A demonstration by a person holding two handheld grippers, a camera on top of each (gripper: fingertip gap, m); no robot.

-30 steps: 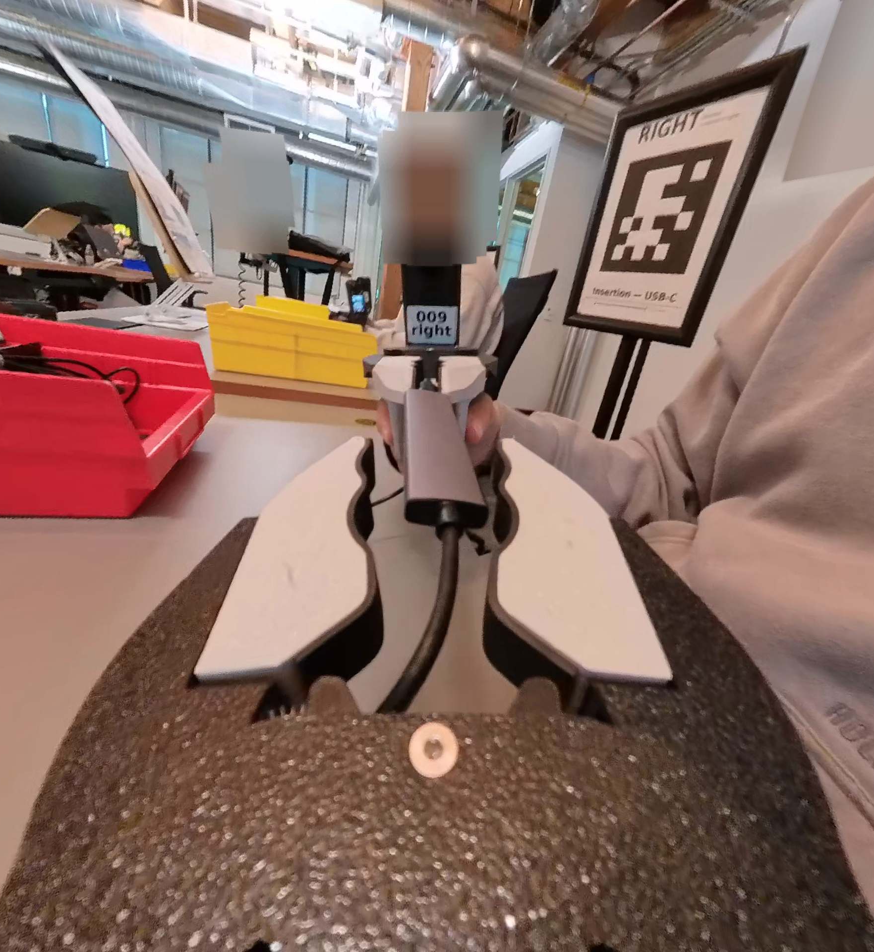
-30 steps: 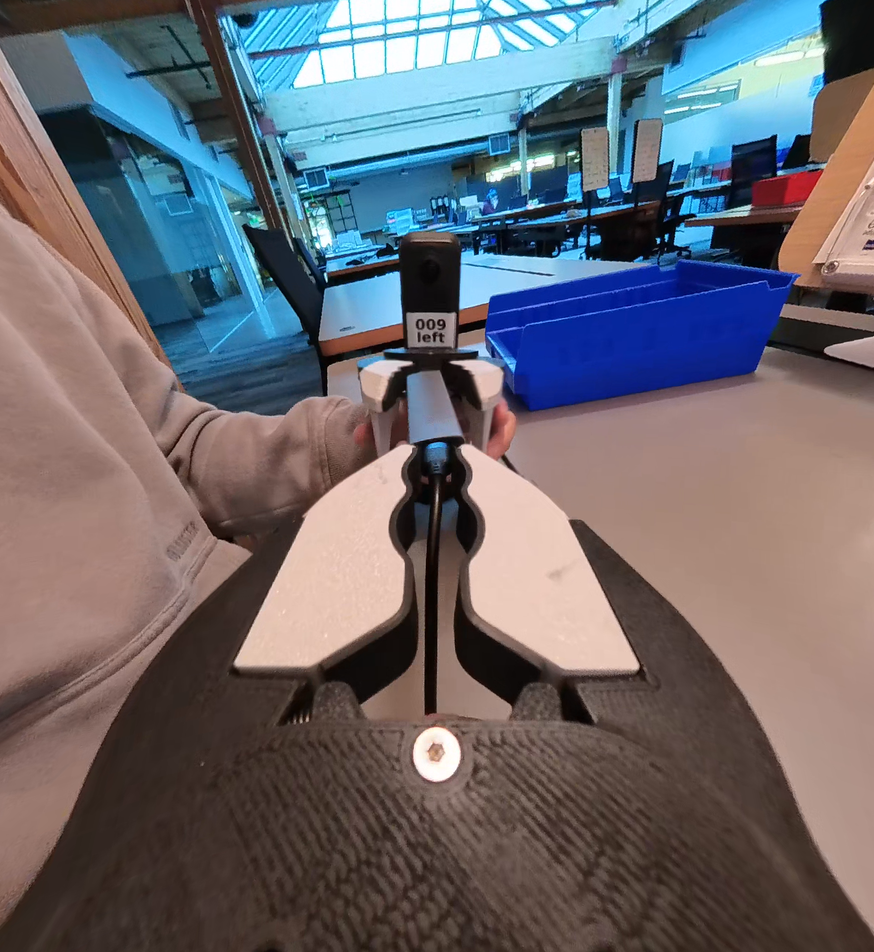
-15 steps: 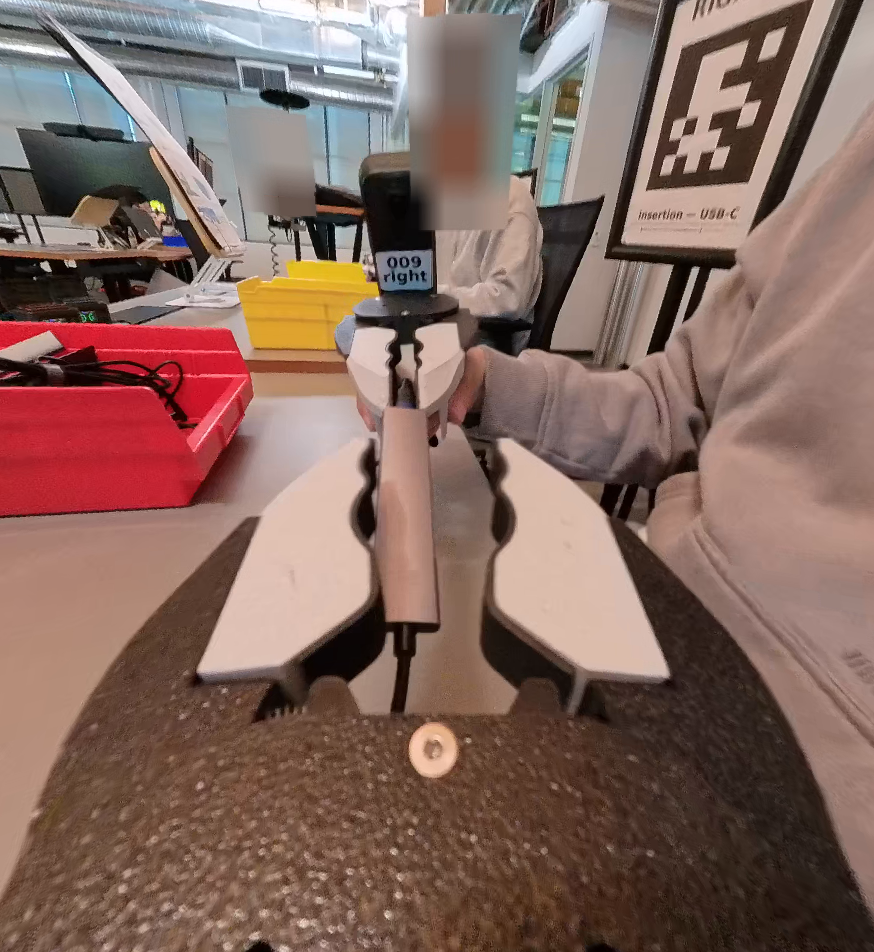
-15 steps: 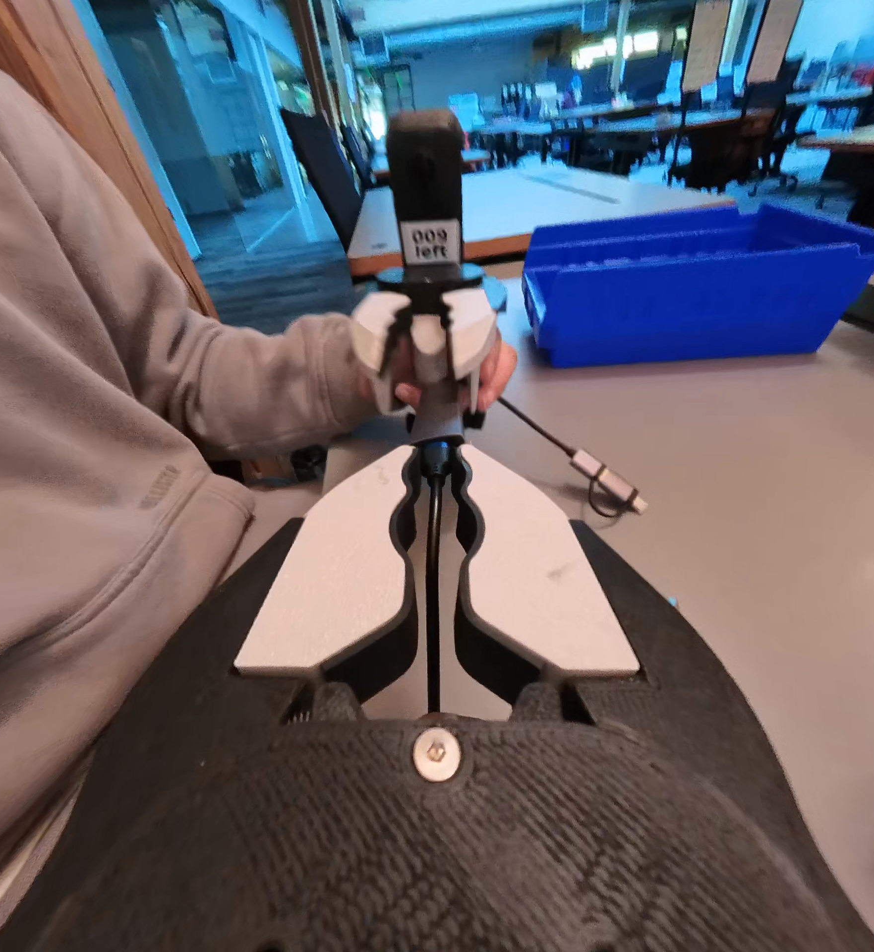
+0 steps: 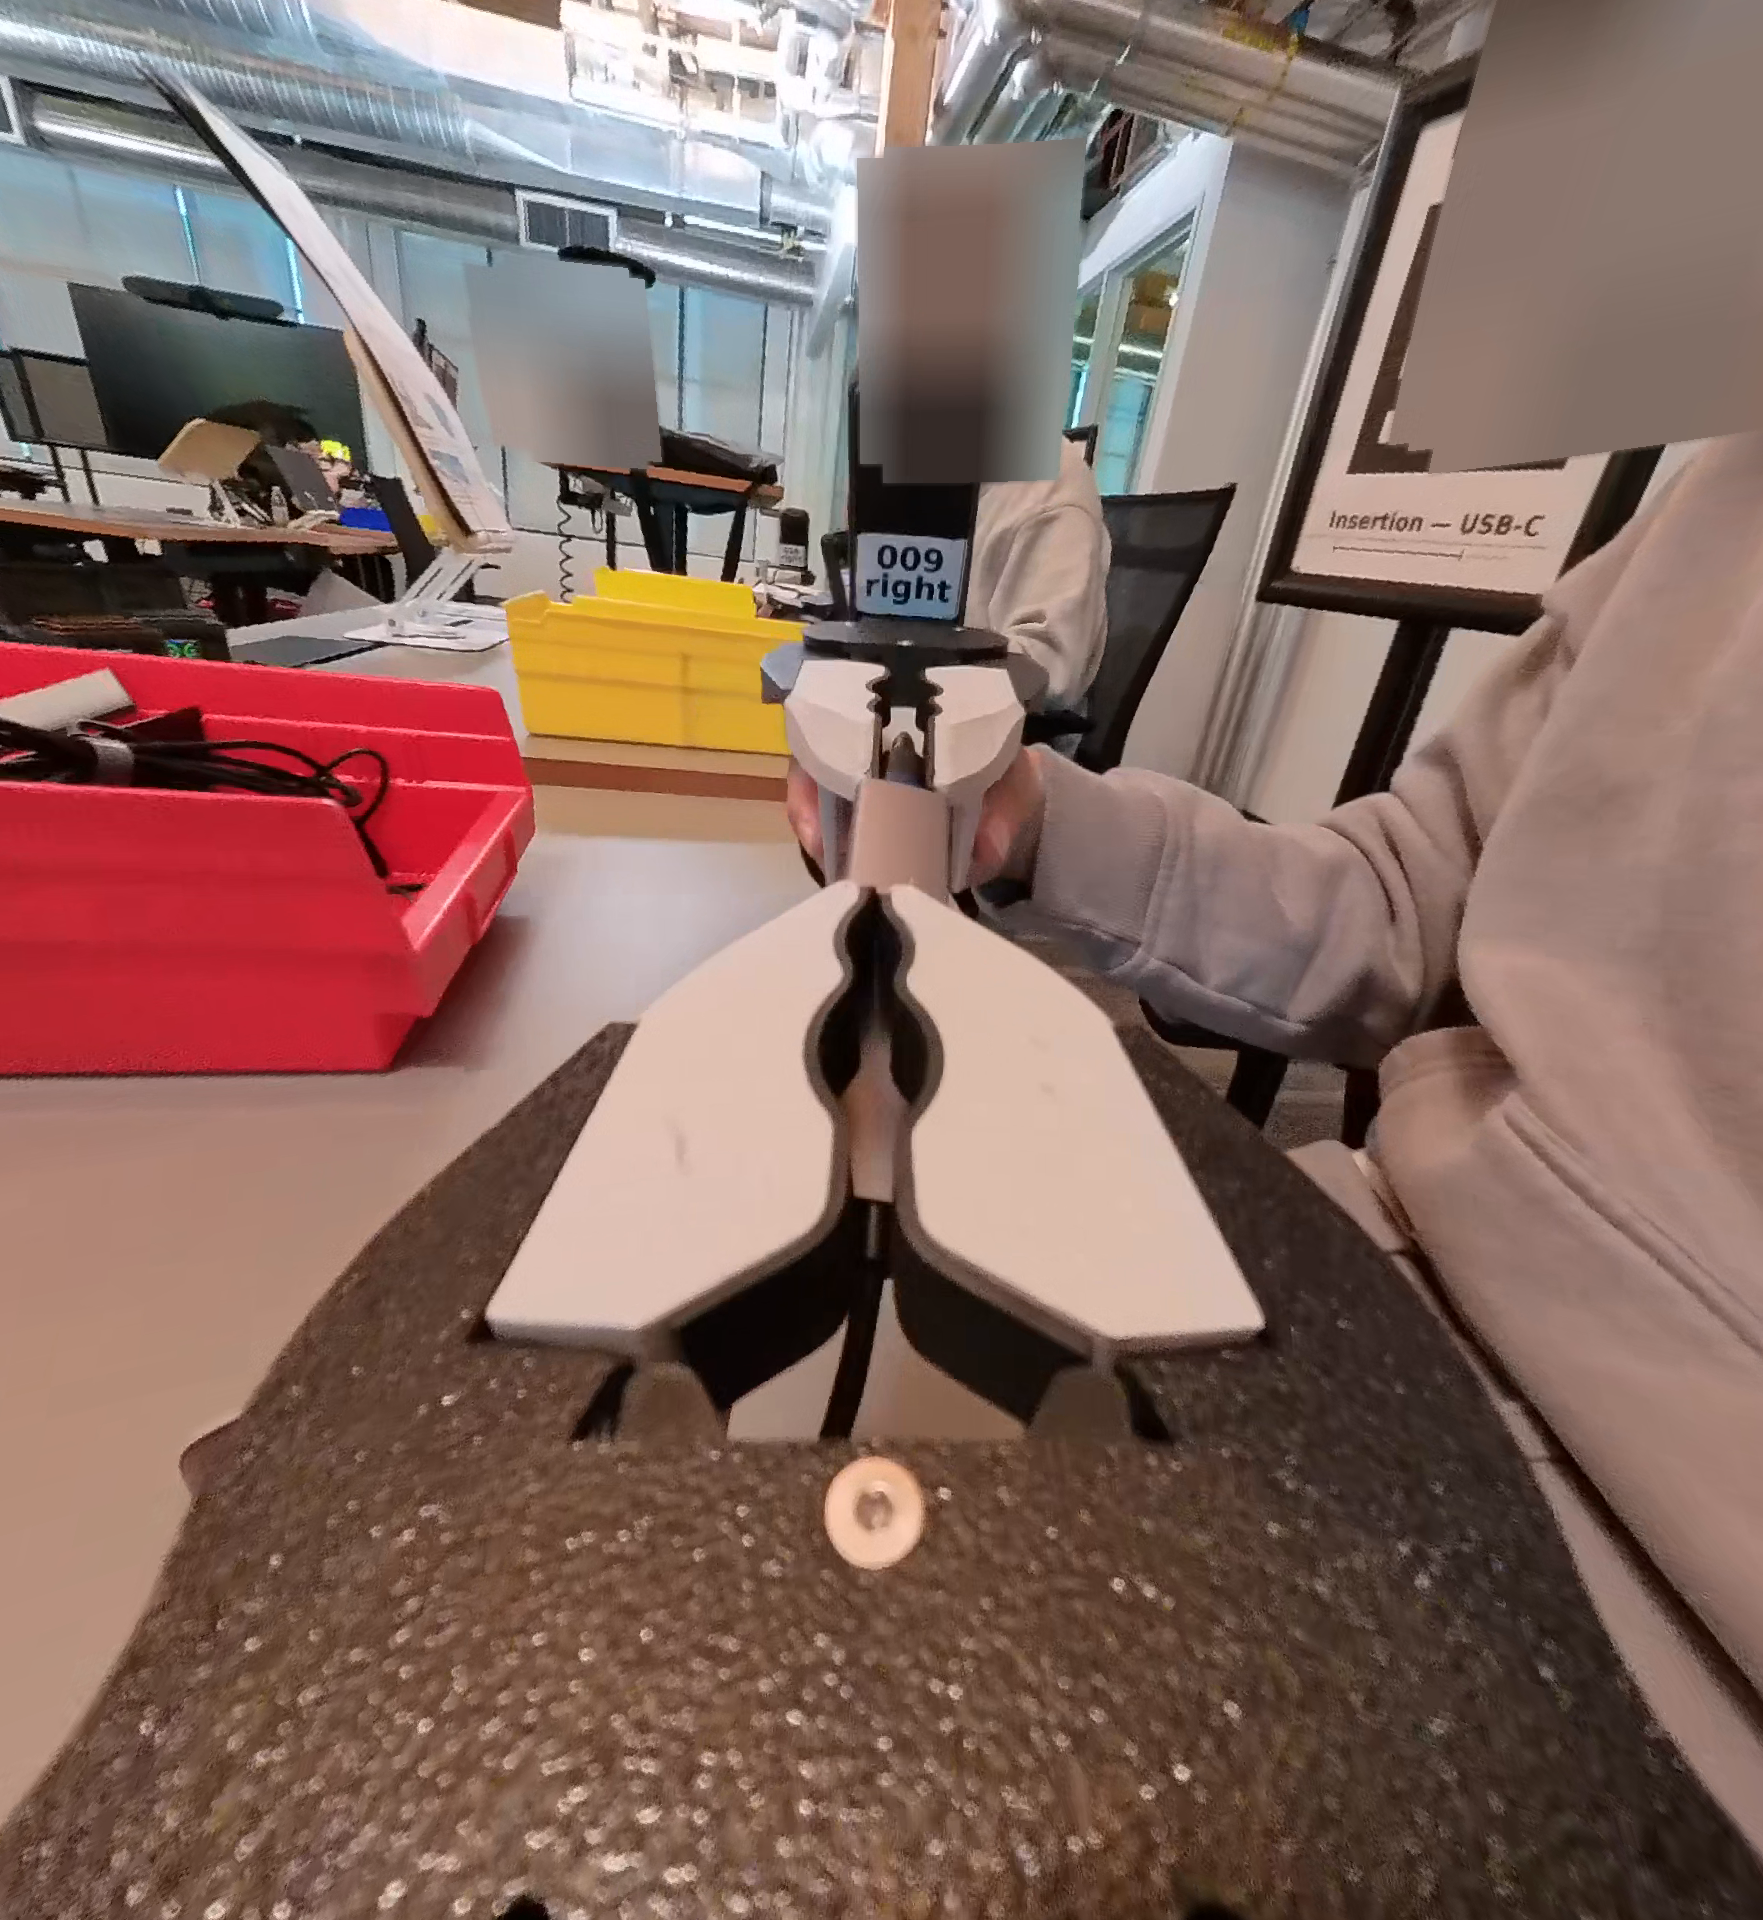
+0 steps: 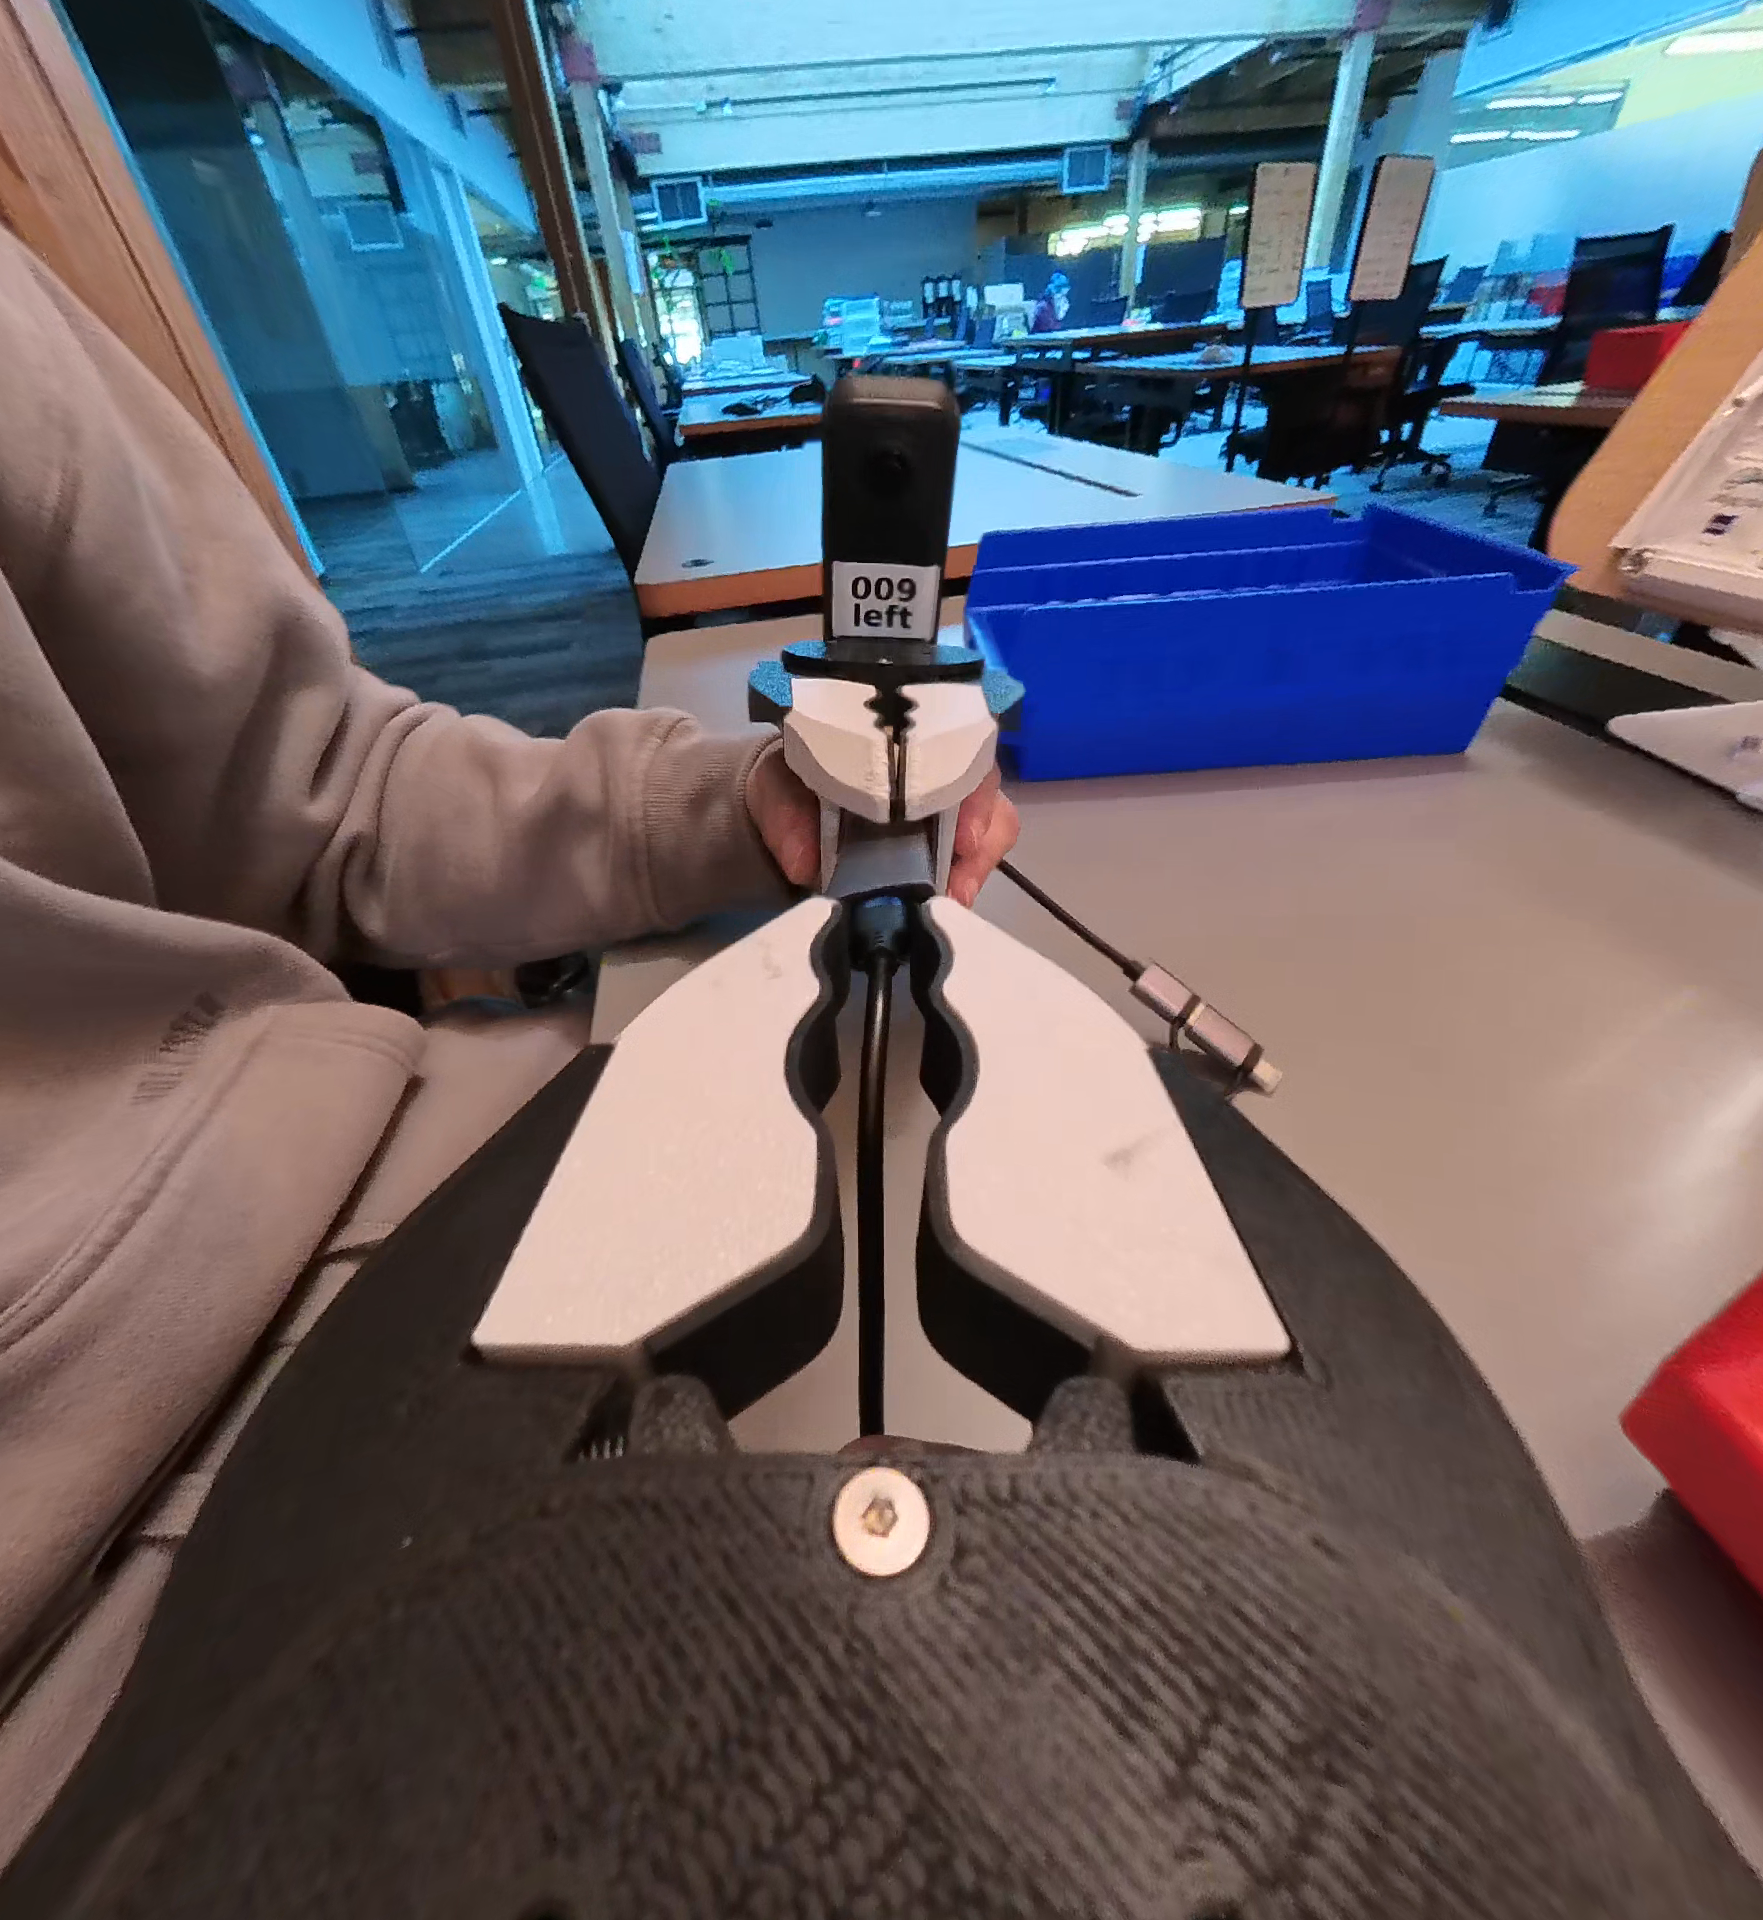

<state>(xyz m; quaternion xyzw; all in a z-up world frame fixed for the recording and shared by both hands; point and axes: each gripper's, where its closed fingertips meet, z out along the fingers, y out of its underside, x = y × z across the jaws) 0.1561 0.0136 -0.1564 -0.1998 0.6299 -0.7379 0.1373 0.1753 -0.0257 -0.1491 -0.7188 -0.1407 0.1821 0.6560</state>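
My left gripper (image 5: 882, 896) is shut on a grey slim adapter body (image 5: 898, 847), whose far end sticks out past the fingertips. Facing it, my right gripper (image 5: 903, 769) is closed at that end. In the right wrist view my right gripper (image 6: 882, 914) is shut on the plug of a black cable (image 6: 872, 1143), and the plug meets the adapter (image 6: 882, 862) held by my left gripper (image 6: 892, 810). The adapter's own thin lead (image 6: 1064, 925) runs right to a grey connector (image 6: 1209, 1029) lying on the table (image 6: 1479, 987).
A red bin (image 5: 181, 914) holding black cables stands left, with a yellow bin (image 5: 638, 675) behind it. A blue bin (image 6: 1251, 665) stands at the table's far side. A framed sign on a stand (image 5: 1417, 561) and a paper stand (image 6: 1750, 499) flank the table. A person's sleeves are close by. The grippers' ends are close to 6 cm from one another.
My left gripper was open around the adapter and has shut on it. The two grippers have drawn closer together. The right gripper has kept its hold on the cable plug.
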